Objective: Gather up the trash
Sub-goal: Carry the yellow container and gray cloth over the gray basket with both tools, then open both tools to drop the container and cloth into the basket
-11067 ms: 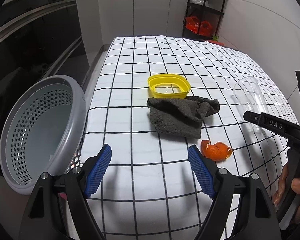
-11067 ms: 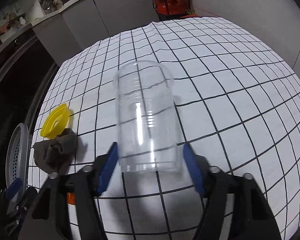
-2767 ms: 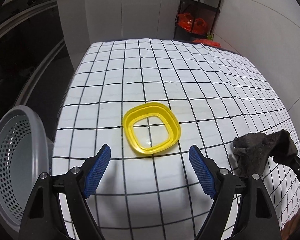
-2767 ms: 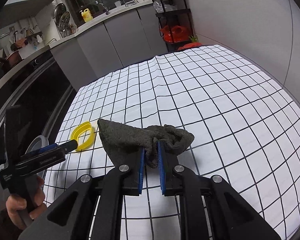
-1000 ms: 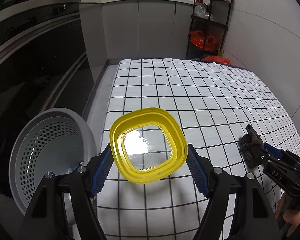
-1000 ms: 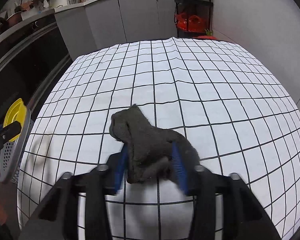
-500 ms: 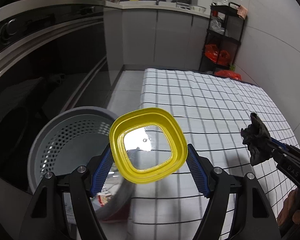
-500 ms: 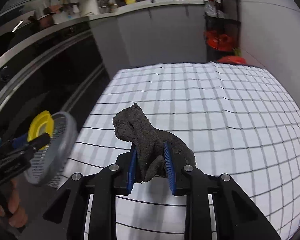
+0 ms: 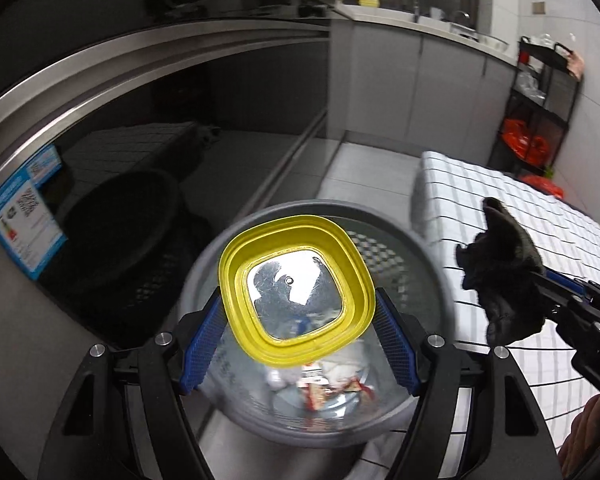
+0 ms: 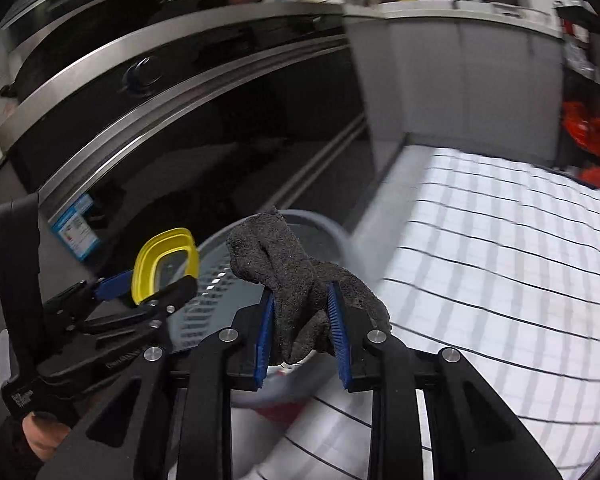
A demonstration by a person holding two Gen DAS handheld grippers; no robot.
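Observation:
My left gripper (image 9: 298, 340) is shut on a yellow square lid (image 9: 296, 292) with a clear middle and holds it above the grey perforated basket (image 9: 404, 240). Wrappers and scraps (image 9: 324, 380) lie in the basket's bottom. My right gripper (image 10: 302, 334) is shut on a dark grey cloth (image 10: 292, 272) and holds it over the basket's rim (image 10: 332, 228). The cloth also shows in the left wrist view (image 9: 504, 276), right of the basket. The left gripper with the lid shows in the right wrist view (image 10: 164, 264).
The table with the black-and-white checked cloth (image 10: 500, 272) lies to the right of the basket. A dark oven front (image 9: 100, 160) stands behind and left. Grey cabinets (image 9: 420, 88) and a black shelf rack (image 9: 540, 92) stand at the back.
Both grippers have swung left, off the table and over the basket. The lid and the cloth are still held; the basket's contents have come into the left wrist view.

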